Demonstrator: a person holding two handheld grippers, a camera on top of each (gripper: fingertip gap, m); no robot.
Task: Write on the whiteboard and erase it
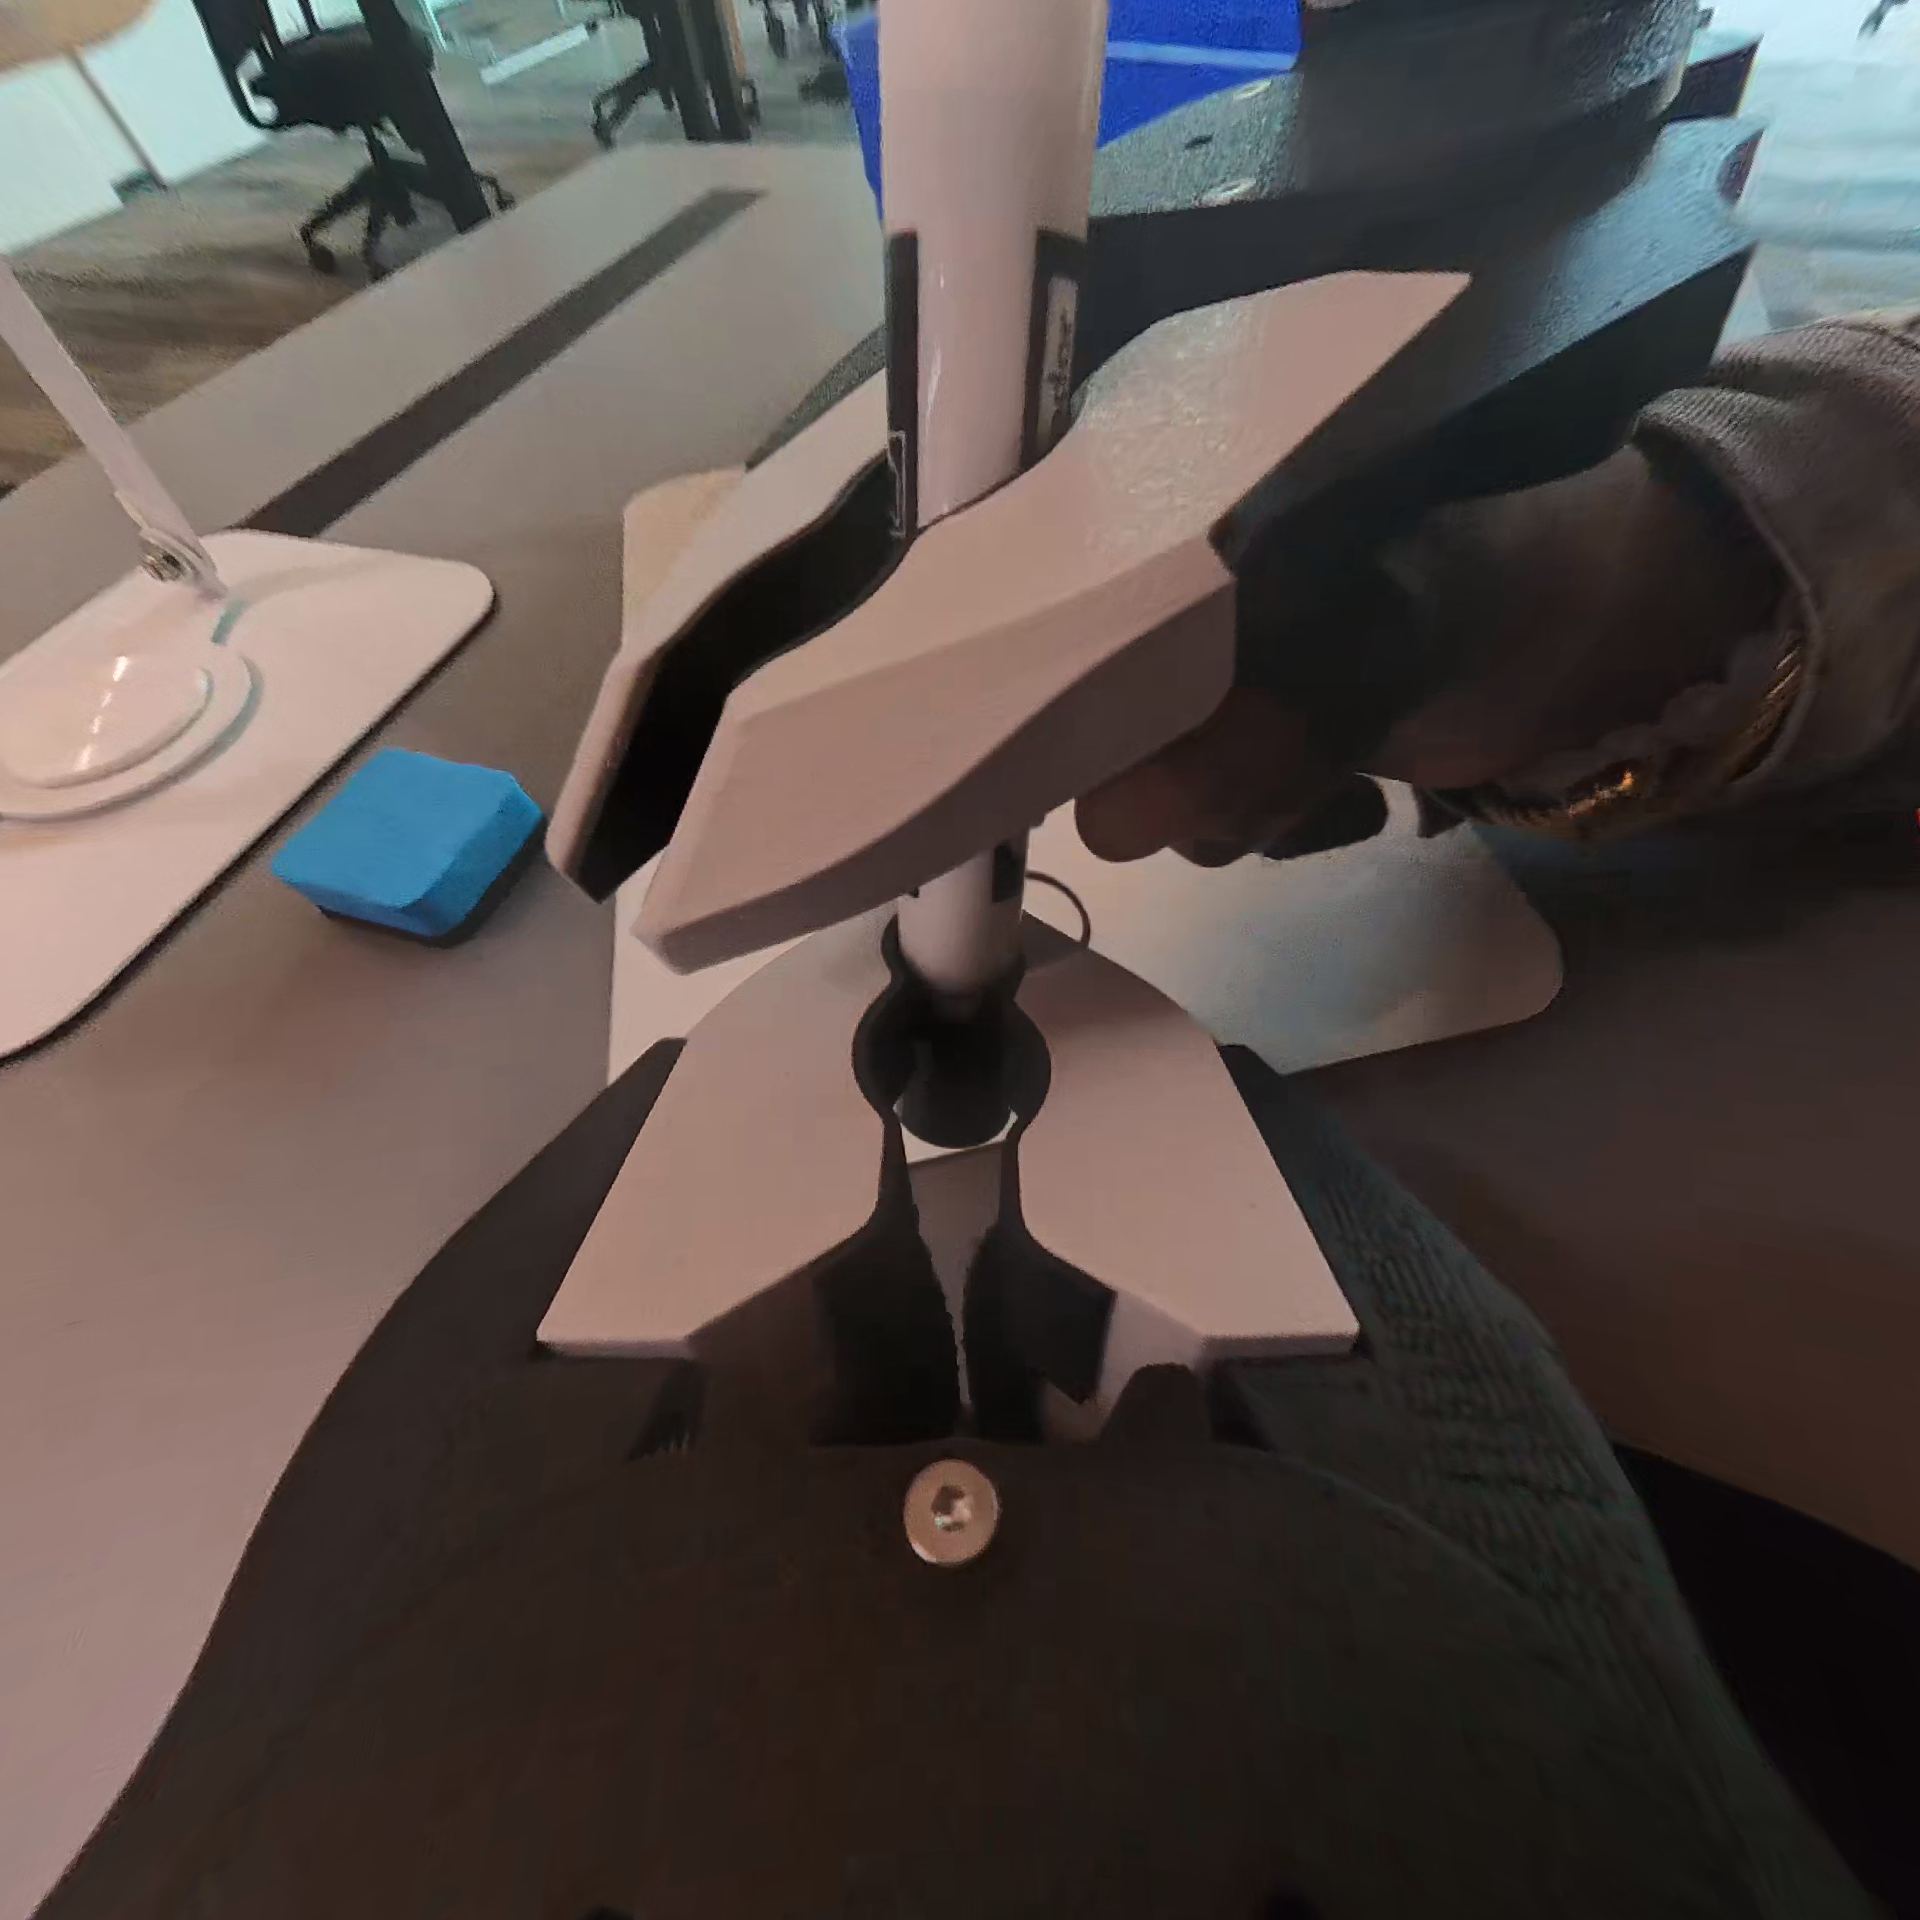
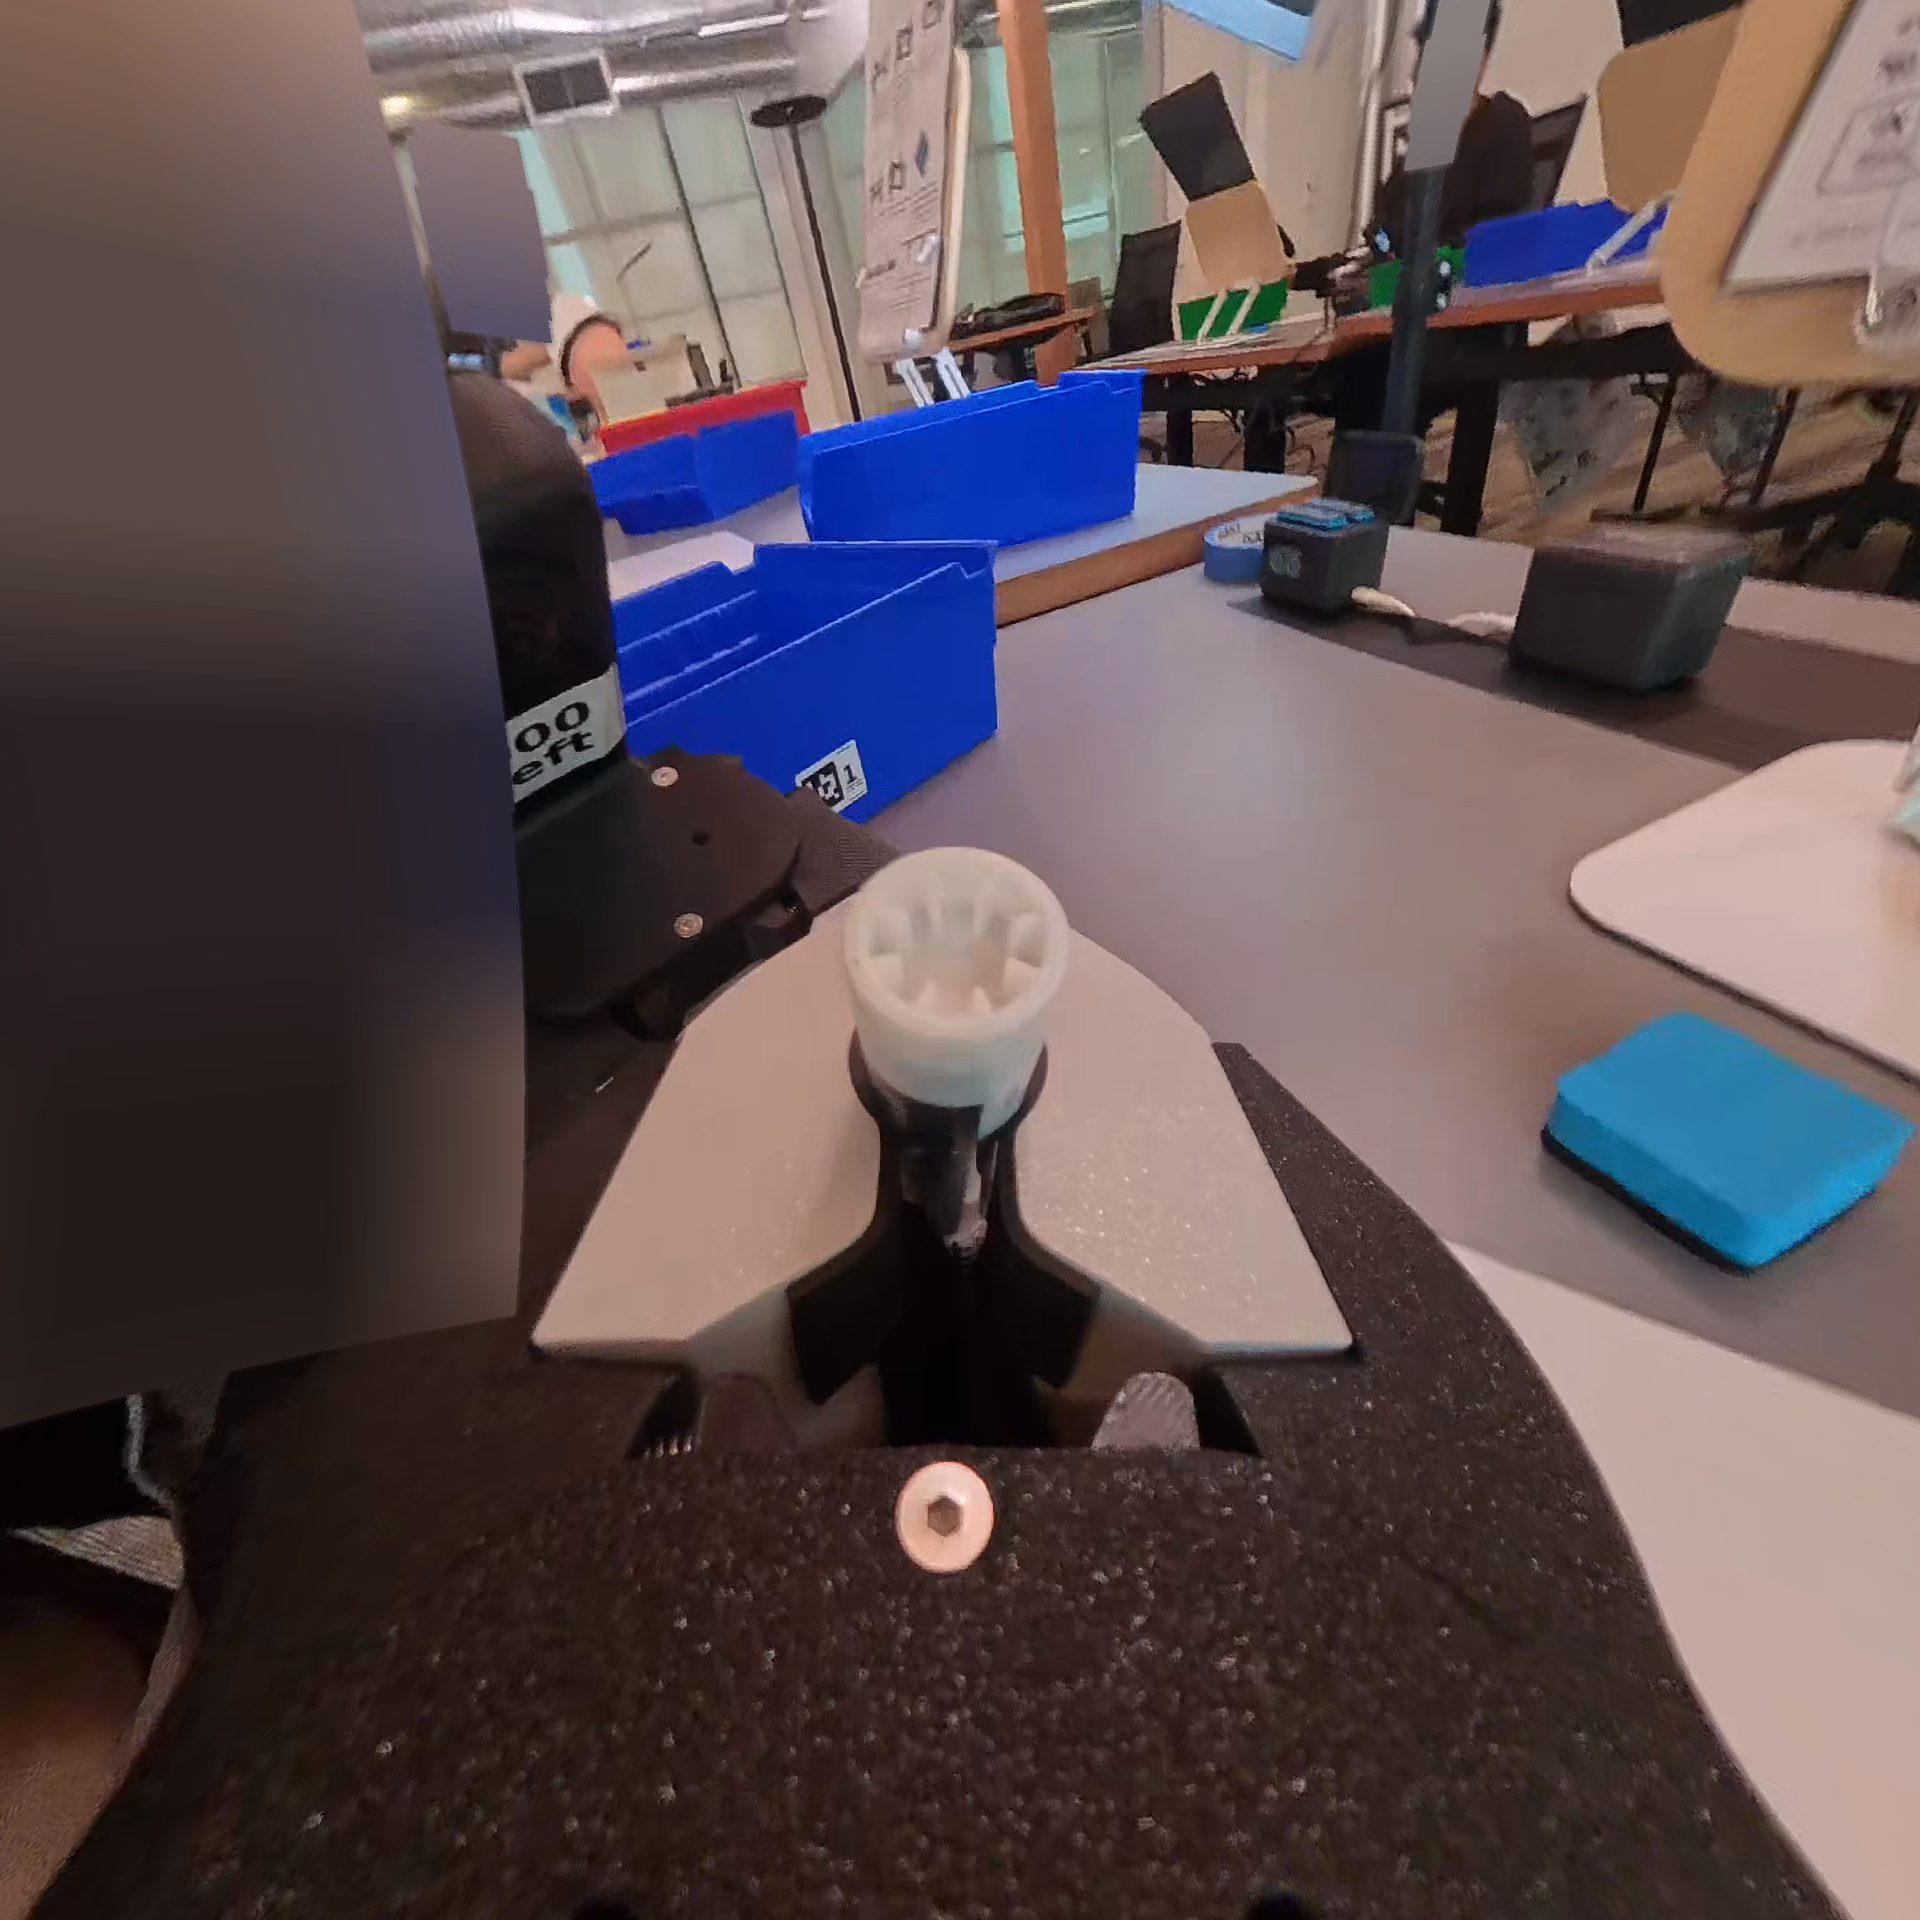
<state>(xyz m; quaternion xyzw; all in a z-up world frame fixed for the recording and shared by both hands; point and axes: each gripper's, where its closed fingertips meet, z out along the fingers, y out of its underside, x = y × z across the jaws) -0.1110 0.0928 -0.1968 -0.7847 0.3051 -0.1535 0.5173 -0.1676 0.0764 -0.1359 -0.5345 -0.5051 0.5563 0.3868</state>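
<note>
Gripping the black cap end of the white barrel-shaped whiteboard marker, the left tool has its grey fingers pressed together around it at 12 o'clock in its own view. From there the marker's long axis runs straight away toward 12 o'clock, in line with the fingers. The right tool crosses that axis from 2 o'clock and is clamped on the white barrel just beyond the cap. In the right wrist view, the right tool pinches the barrel, whose hollow white back end points at the camera. Both tools thus sit on one line along the marker, the left on the cap and the right on the body, so the coming move is likely a straight pull apart along that axis. The white flat whiteboard lies on the grey counter directly beneath. The blue foam eraser with a black felt base rests at 9 o'clock of the left tool, nearer that one.
</note>
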